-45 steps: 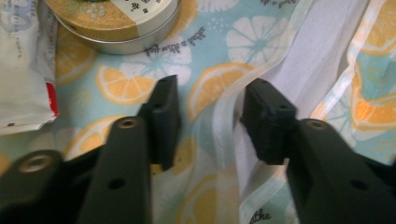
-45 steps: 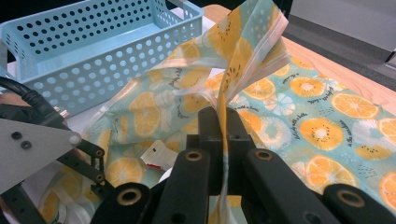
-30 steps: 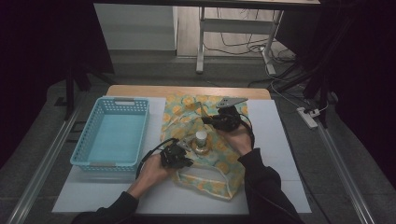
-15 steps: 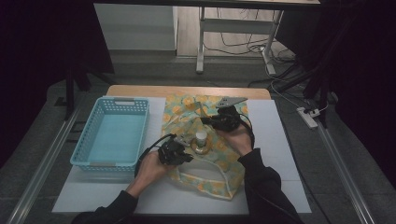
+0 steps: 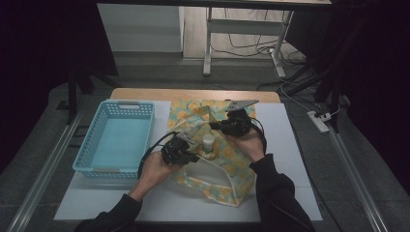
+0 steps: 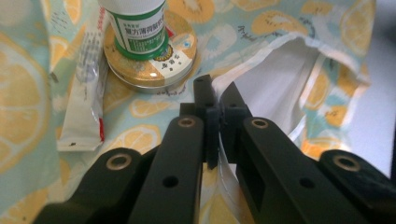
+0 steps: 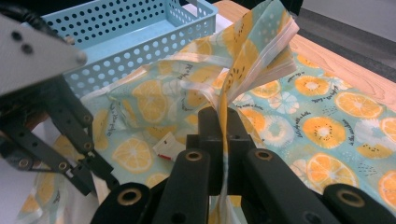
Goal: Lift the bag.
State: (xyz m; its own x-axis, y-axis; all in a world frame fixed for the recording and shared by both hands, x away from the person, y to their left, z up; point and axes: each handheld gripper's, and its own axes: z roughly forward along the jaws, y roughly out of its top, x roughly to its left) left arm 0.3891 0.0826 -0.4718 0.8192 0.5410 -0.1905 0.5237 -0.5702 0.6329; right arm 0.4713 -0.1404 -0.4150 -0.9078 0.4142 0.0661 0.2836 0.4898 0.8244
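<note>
On the bench beside the blue basket, the left gripper has lifted its pinched edge of the fruit-print bag, the right gripper clamping the opposite edge, spreading the mouth toward the bottle on its tin.

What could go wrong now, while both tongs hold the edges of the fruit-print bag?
1. The white bottle stands on a round tin on the bag; lifting the cloth may topple it.
2. The left tongs and right tongs pinch only thin edges, which may slip out.
</note>
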